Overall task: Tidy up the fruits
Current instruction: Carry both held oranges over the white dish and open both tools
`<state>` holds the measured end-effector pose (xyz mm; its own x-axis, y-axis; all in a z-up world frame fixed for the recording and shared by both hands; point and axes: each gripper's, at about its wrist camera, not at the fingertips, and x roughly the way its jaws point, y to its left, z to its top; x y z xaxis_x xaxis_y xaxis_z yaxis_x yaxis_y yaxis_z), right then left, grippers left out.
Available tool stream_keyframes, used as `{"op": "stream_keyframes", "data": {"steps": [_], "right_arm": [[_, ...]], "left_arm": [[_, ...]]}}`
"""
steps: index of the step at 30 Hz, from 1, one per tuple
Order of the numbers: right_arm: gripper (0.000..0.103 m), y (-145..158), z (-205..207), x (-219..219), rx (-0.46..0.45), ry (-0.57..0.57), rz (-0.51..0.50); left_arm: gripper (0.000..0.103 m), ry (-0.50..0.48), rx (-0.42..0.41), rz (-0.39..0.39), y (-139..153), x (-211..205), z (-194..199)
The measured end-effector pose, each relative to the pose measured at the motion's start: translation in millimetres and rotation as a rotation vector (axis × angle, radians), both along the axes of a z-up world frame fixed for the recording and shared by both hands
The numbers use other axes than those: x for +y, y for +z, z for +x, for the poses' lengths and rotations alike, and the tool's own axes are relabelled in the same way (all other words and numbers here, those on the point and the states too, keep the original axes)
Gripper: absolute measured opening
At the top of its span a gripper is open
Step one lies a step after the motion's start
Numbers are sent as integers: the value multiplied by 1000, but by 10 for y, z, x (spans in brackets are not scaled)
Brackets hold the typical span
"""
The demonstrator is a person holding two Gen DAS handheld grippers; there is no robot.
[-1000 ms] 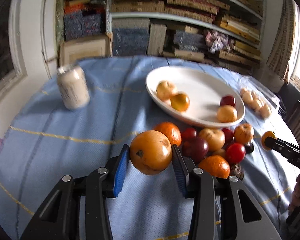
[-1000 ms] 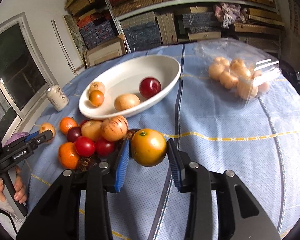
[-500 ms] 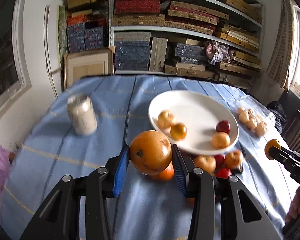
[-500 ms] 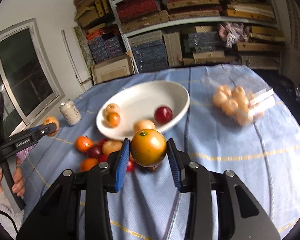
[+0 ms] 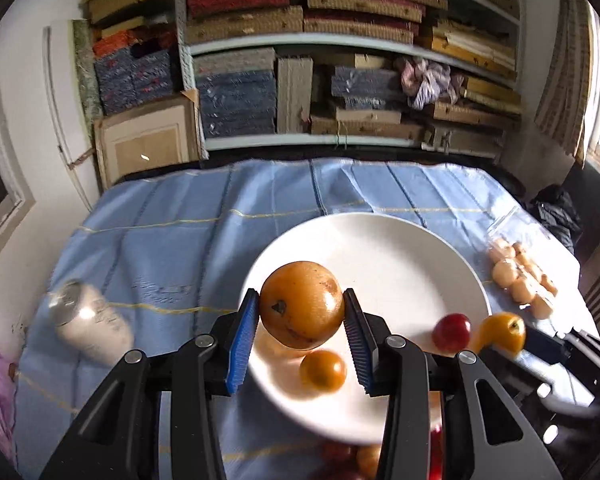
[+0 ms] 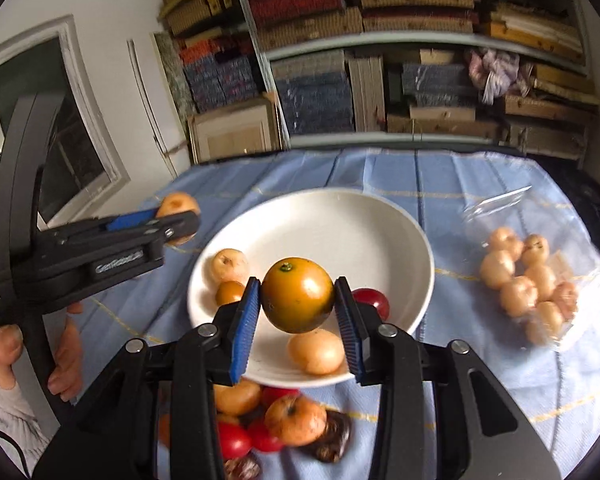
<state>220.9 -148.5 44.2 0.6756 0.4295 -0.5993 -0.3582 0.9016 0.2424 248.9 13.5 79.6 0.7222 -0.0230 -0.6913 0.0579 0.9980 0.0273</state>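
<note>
My left gripper is shut on a large orange and holds it above the near left part of the white bowl. My right gripper is shut on a smaller orange with a green stem, above the bowl. Several fruits lie in the bowl: a small orange, a red fruit and pale ones. Loose fruit is piled in front of the bowl. Each gripper shows at the edge of the other's view, the left gripper and the right gripper.
A pale can stands on the blue tablecloth left of the bowl. A clear bag of pale fruit lies to the right. A person's hand grips the left tool. Packed shelves stand behind the table.
Both grippers have risen and moved forward from beside the fruit pile to above the bowl, each still carrying its orange. The pile has dropped to the bottom of both views.
</note>
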Motion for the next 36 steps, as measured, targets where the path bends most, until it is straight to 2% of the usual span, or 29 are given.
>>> {"op": "stream_keyframes", "data": {"steps": [7, 12, 16, 21, 25, 28, 29, 33, 36], "right_arm": [[37, -264, 330, 250, 44, 60, -77], [37, -430, 439, 335, 75, 86, -114], [37, -509, 478, 329, 92, 100, -117], [38, -462, 460, 283, 70, 92, -101], [40, -324, 357, 238, 40, 90, -87], [40, -127, 203, 146, 1, 82, -62], [41, -37, 115, 94, -19, 78, -46], [51, 245, -296, -102, -97, 62, -24], [56, 365, -659, -242, -143, 48, -22]], "left_arm": [[43, -22, 94, -22, -405, -70, 478], [43, -33, 114, -10, -523, -159, 635], [43, -30, 137, -32, -597, -178, 705], [43, -11, 150, -36, -625, -133, 724], [44, 1, 118, -25, -494, -83, 631], [54, 5, 91, -10, -336, -64, 524], [55, 7, 75, 2, -258, -47, 457], [57, 20, 31, 16, 6, 62, 159], [66, 46, -6, 18, 185, 254, -232]]}}
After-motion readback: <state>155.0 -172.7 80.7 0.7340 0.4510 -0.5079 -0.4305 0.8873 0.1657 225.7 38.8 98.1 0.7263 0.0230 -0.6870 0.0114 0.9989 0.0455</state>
